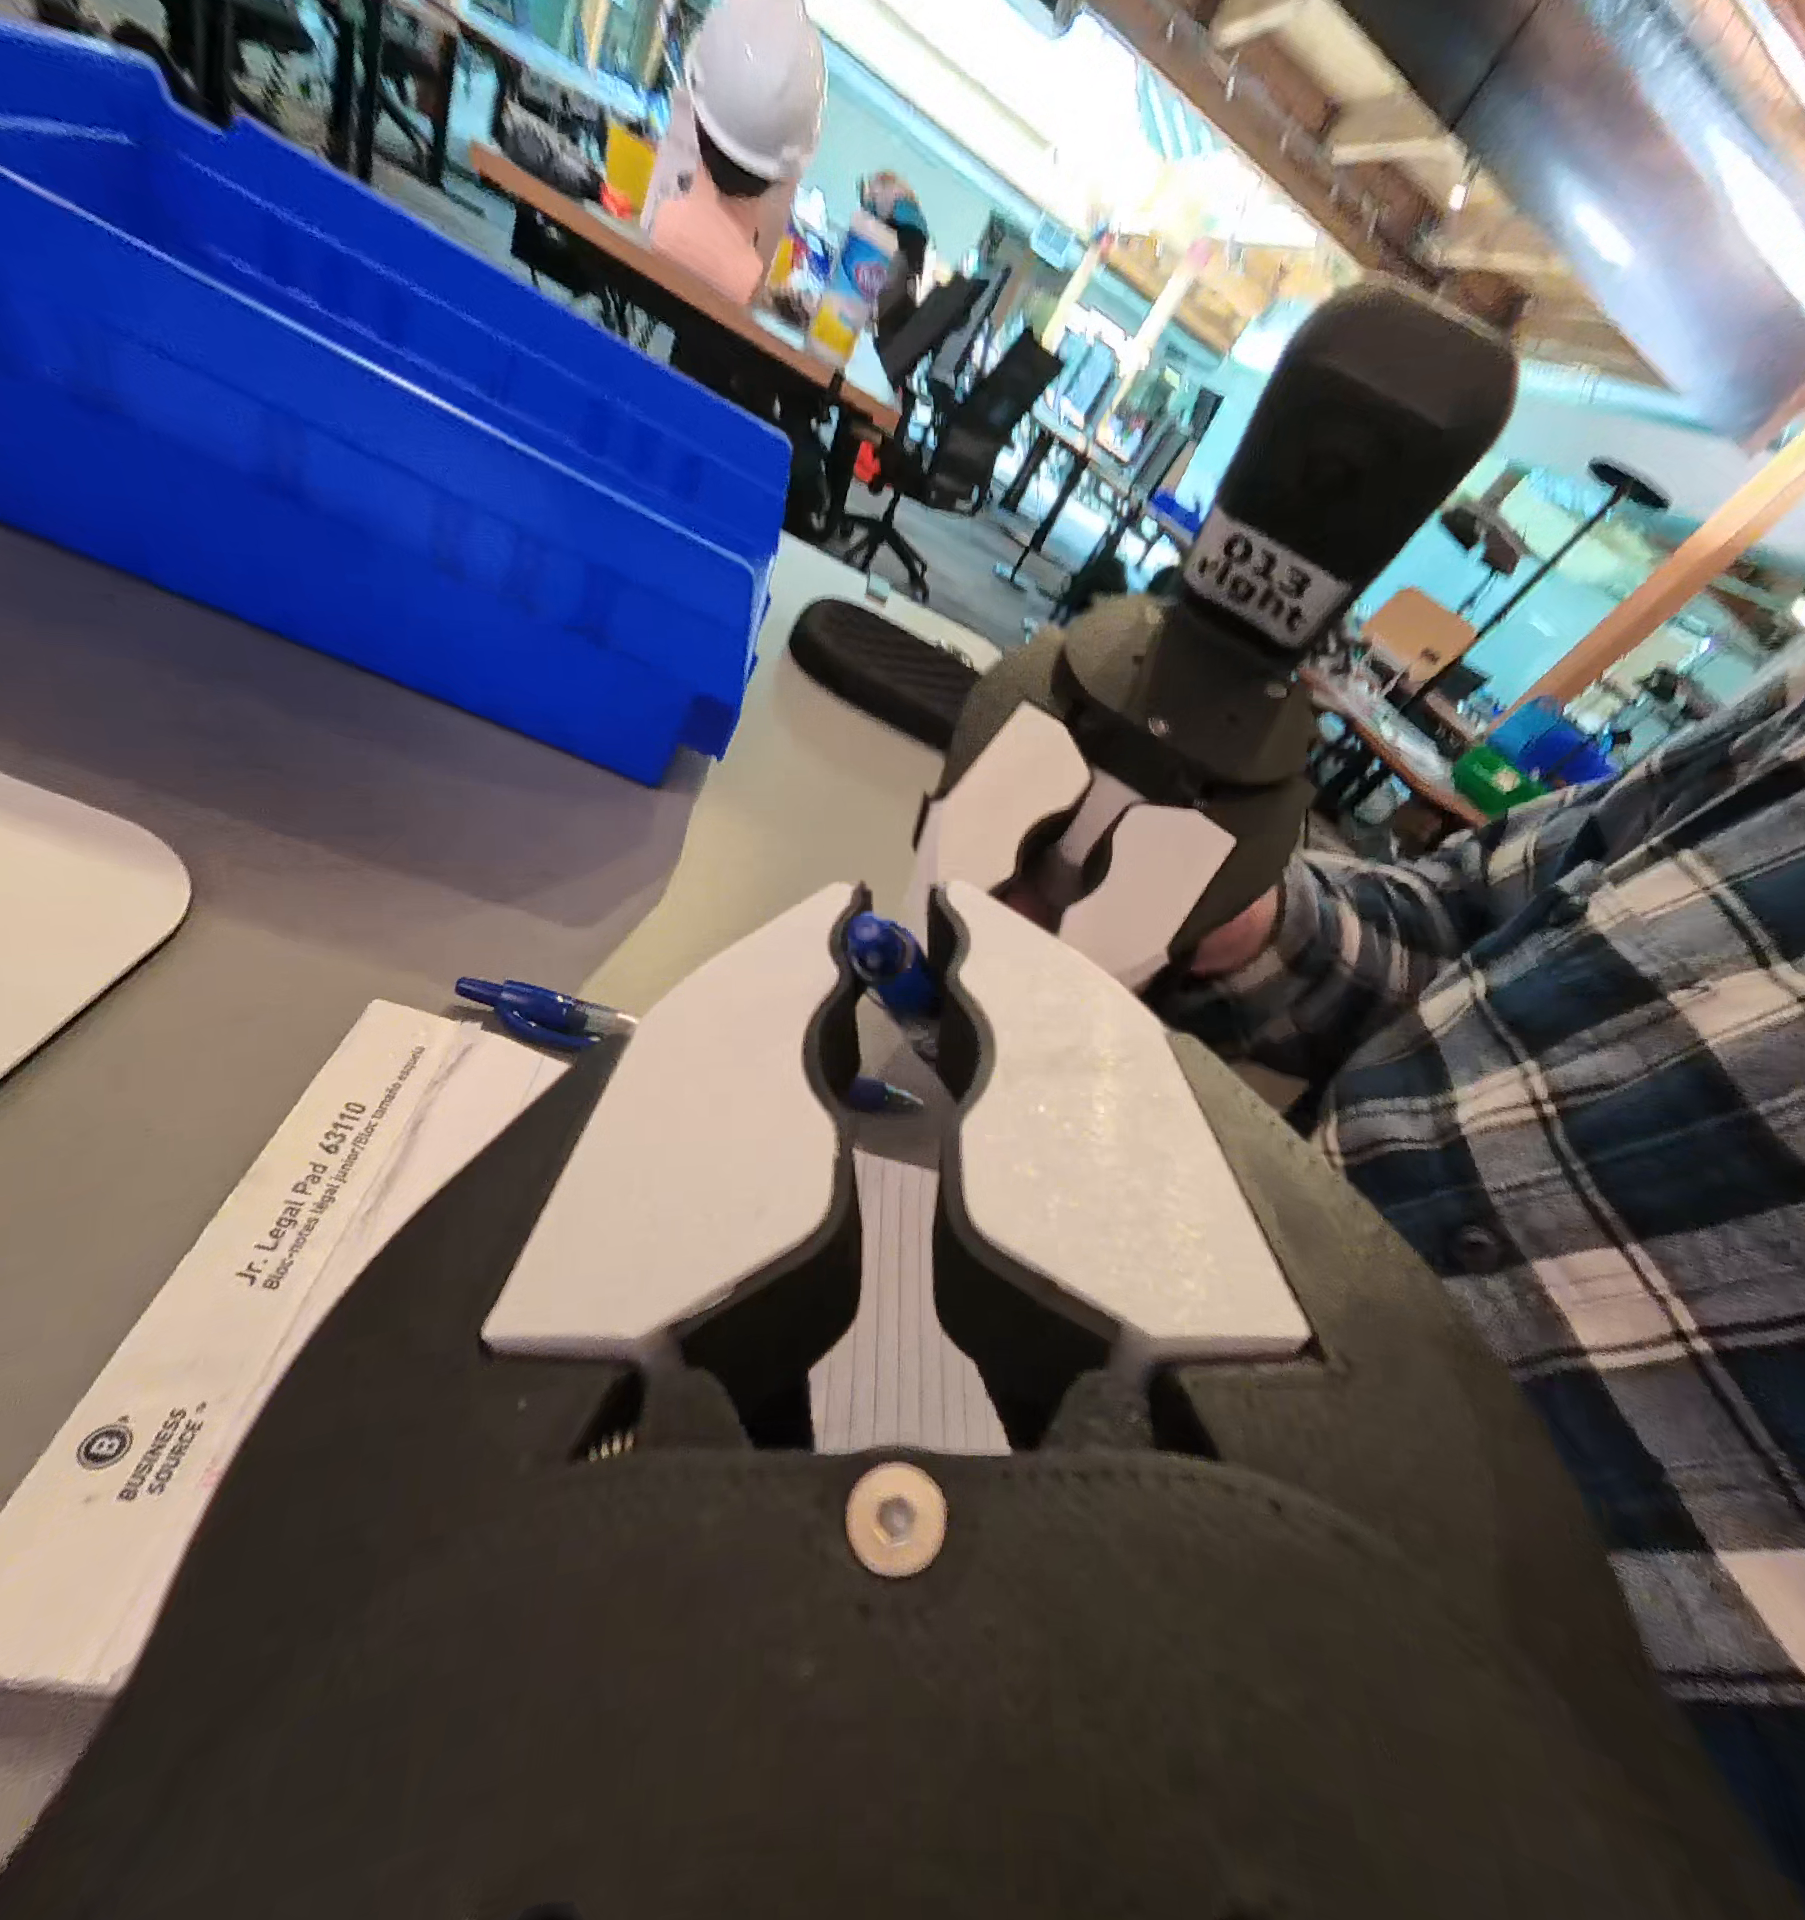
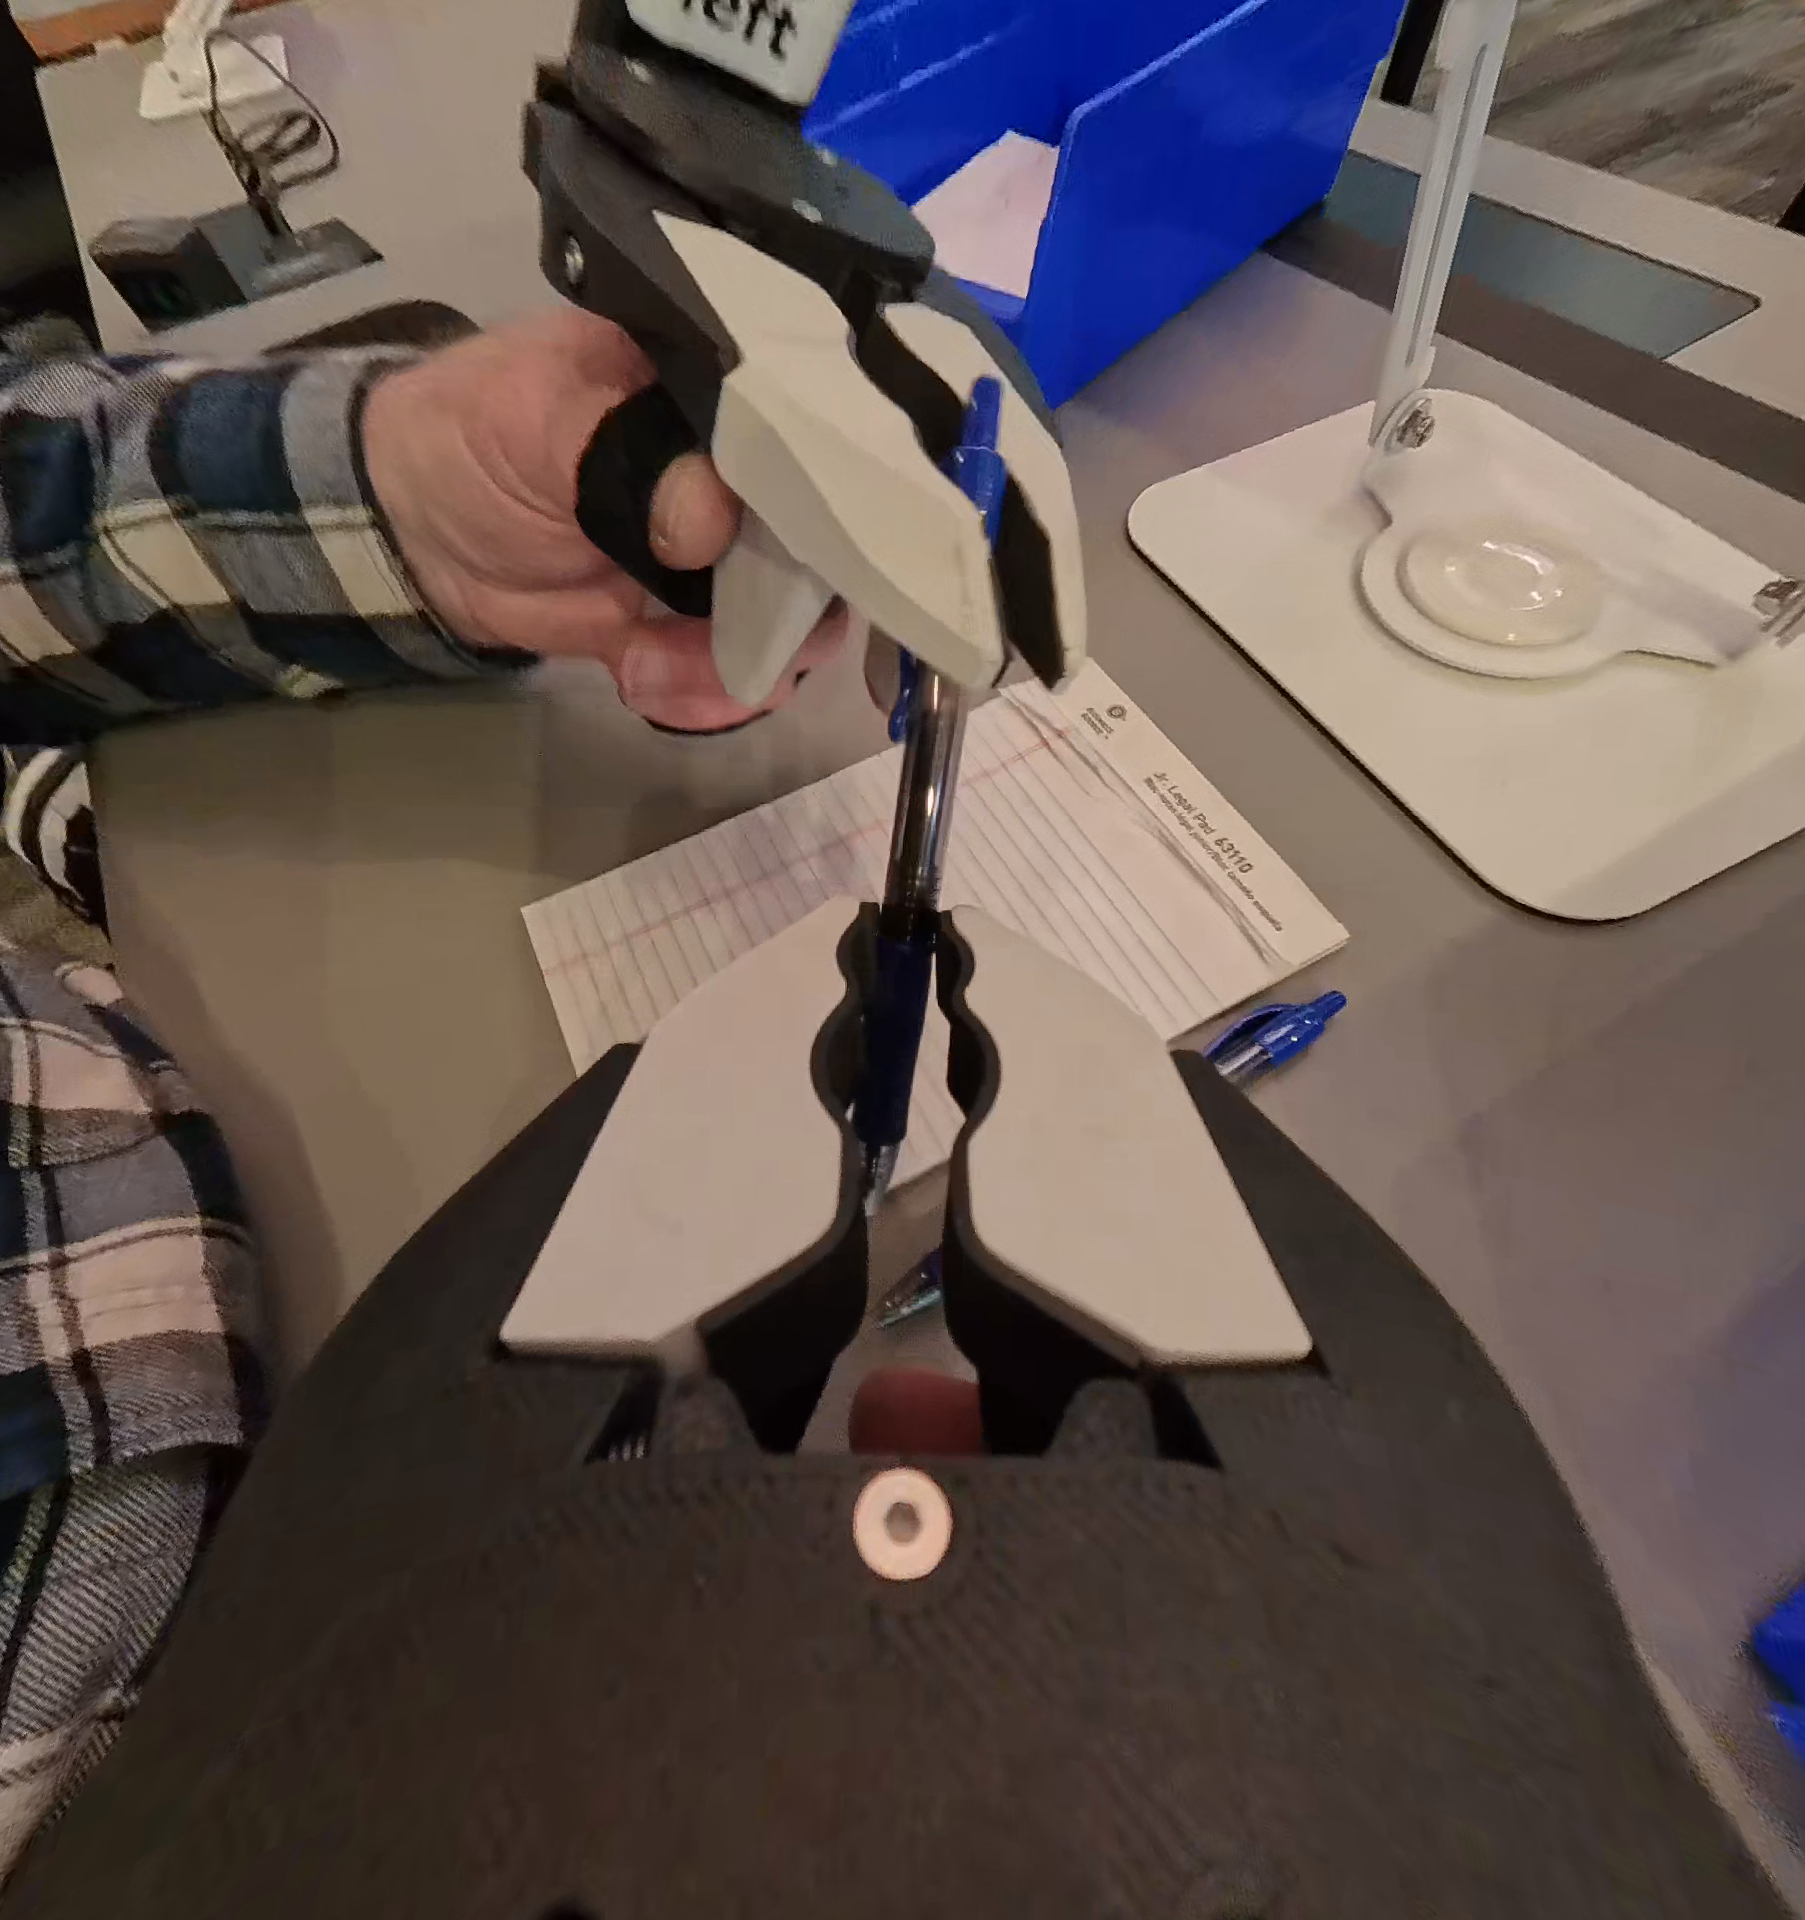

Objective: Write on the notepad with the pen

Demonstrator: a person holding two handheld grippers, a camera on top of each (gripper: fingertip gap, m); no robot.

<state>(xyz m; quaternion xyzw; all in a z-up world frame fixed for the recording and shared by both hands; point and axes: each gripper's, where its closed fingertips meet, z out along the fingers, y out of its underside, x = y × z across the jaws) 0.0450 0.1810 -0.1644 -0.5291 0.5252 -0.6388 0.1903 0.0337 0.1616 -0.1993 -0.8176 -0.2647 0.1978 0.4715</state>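
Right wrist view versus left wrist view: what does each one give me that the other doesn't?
Only the right wrist view shows the lined page of the notepad, the pen's clear barrel, and both hand-held grippers gripping that pen. Only the left wrist view shows the pen's top end and the room behind. Both show the notepad, the spare pen beside it, the blue bin and the white stand base.

Bright daylight floods the room behind the blue bin (image 1: 358, 395), washing out the ceiling there. The grey table (image 2: 1500, 1195) is dimmer, with soft shadows. Motion blur and wide-angle bending smear the frame edges.
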